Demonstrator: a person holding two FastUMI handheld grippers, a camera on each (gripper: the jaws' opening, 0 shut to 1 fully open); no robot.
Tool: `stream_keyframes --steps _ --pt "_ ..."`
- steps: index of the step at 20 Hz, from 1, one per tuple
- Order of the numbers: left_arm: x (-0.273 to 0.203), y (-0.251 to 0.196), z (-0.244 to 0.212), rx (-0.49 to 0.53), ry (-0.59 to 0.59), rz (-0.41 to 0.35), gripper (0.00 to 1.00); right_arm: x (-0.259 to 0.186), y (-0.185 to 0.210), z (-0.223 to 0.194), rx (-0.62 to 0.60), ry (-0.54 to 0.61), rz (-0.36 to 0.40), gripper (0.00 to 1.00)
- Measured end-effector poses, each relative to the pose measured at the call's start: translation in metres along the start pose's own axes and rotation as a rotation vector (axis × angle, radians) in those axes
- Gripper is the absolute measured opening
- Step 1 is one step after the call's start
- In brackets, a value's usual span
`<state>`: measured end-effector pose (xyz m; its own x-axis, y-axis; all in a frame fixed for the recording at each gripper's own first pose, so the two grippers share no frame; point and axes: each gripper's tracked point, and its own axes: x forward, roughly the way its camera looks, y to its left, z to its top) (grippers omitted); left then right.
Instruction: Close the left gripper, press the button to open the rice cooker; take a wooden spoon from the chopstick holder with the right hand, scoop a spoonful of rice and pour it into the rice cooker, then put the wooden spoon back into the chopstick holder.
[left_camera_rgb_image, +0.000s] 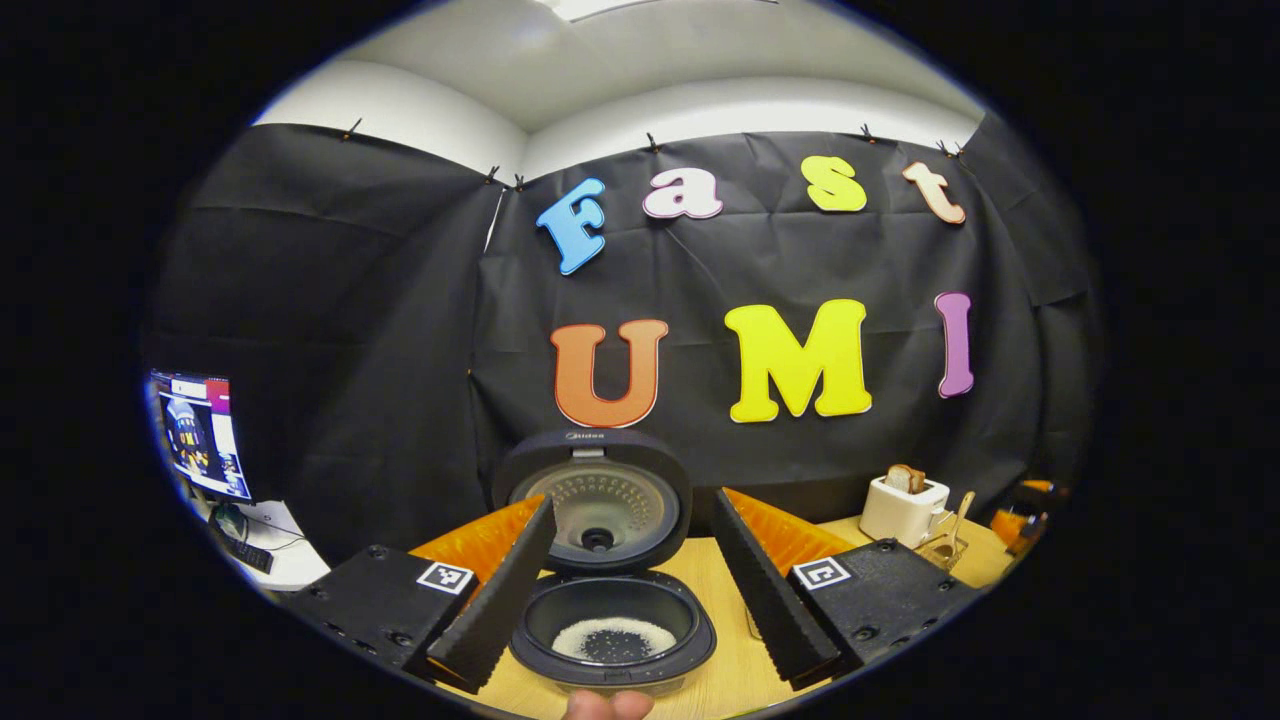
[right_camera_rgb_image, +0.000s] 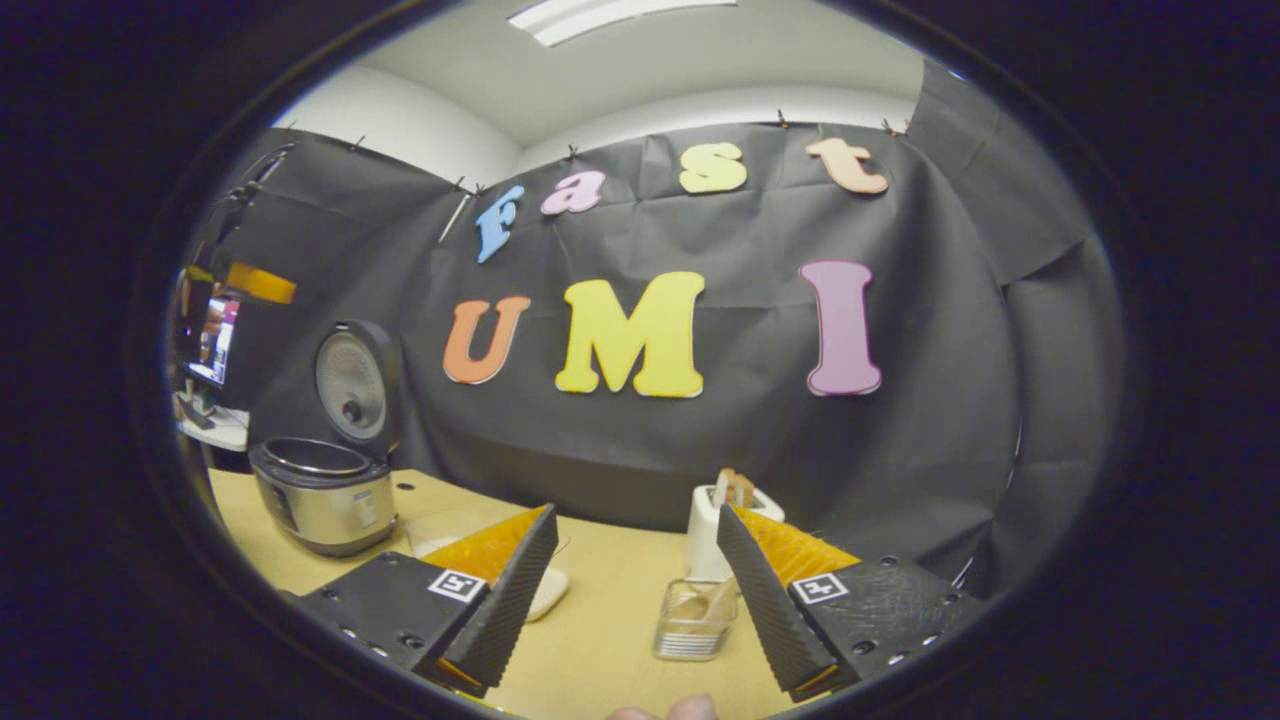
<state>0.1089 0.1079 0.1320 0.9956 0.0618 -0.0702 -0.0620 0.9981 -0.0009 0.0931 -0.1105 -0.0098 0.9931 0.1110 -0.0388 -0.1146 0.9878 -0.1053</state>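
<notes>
Left gripper view: at the far left a monitor (left_camera_rgb_image: 200, 433) glows beyond the table (left_camera_rgb_image: 720, 650); the left hand-held gripper (left_camera_rgb_image: 630, 590) hangs spread over the rice cooker (left_camera_rgb_image: 610, 620), whose lid (left_camera_rgb_image: 595, 500) stands open, with white rice lying in the pot. To the right stands the white chopstick holder (left_camera_rgb_image: 903, 508). In the right gripper view, the rice cooker (right_camera_rgb_image: 320, 490) sits at left, well apart; the right hand-held gripper (right_camera_rgb_image: 630, 590) is spread and empty, with a clear container (right_camera_rgb_image: 693, 620) between its fingers and the chopstick holder (right_camera_rgb_image: 712, 535) behind it. I judge the task is near its end or at the spoon step; I cannot tell which.
</notes>
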Motion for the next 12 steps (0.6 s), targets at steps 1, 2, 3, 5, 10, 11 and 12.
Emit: stream_keyframes --steps 1,2,3,5,10,11,12 --pt "0.013 0.004 0.010 -0.005 0.005 0.011 1.00 -0.004 -0.001 -0.011 0.004 0.006 -0.003 0.95" --pt "0.023 0.008 0.015 -0.001 0.015 0.025 1.00 -0.010 -0.003 -0.018 -0.008 0.010 -0.012 0.95" --pt "0.035 0.012 0.021 0.004 0.031 0.040 1.00 -0.016 -0.005 -0.023 -0.020 0.011 -0.022 0.94" --pt "0.061 0.020 0.027 0.012 0.074 0.057 1.00 -0.029 -0.004 -0.030 -0.001 0.004 -0.025 0.96" --pt "0.119 0.020 0.024 -0.098 0.209 0.040 1.00 -0.057 -0.005 -0.048 0.000 -0.010 -0.059 0.95" --pt "0.128 0.030 0.022 -0.095 0.226 0.058 1.00 -0.062 -0.003 -0.053 0.010 -0.007 -0.059 0.96" --pt "0.138 0.037 0.020 -0.090 0.244 0.070 1.00 -0.066 -0.001 -0.058 0.022 0.002 -0.059 0.96"
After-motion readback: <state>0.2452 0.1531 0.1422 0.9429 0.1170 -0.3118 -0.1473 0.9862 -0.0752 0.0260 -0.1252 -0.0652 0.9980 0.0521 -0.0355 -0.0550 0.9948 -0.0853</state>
